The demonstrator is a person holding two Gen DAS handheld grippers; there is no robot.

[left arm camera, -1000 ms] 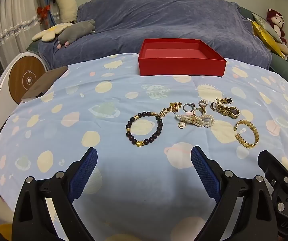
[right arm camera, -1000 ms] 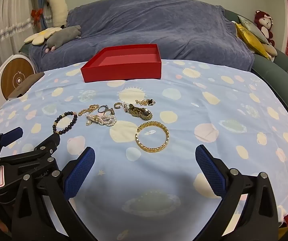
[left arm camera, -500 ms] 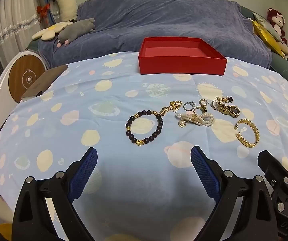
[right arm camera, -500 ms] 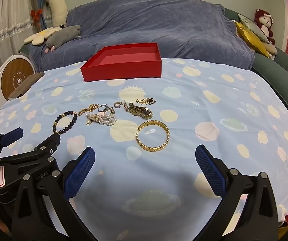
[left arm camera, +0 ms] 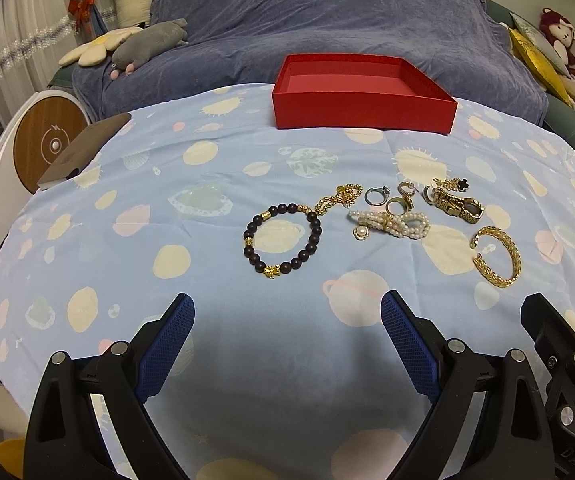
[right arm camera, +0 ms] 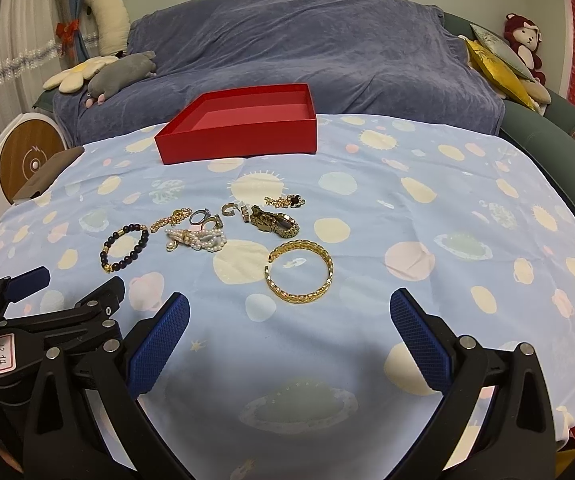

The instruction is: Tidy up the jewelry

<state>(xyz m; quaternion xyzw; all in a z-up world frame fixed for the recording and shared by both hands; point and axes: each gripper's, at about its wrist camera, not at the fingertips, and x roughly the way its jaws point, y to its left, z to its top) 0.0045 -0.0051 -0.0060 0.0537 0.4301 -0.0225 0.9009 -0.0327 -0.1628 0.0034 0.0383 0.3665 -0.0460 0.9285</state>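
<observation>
Ahead of the left gripper (left arm camera: pixel 287 320), jaws gaping wide, the dark beaded bracelet (left arm camera: pixel 283 240) is lying just beyond the tips on the blue cloth (left arm camera: pixel 167 184). Over at the right gripper (right arm camera: pixel 289 316), also hanging spread and empty, the gold cuff bangle (right arm camera: pixel 299 272) is sitting just past its jaws, with the red box (right arm camera: pixel 239 128) waiting well beyond the jewelry.

Matt red card box (left arm camera: pixel 363 114) at twelve o'clock; shiny gold metal bangle (right arm camera: pixel 299 272) on smooth printed cloth (right arm camera: pixel 407 216); textured blue tool pads (left arm camera: pixel 405 346).

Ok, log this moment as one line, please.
left gripper: open, empty | right gripper: open, empty | jewelry: all on cloth | red box: empty | gold bangle: nearest right jaws
</observation>
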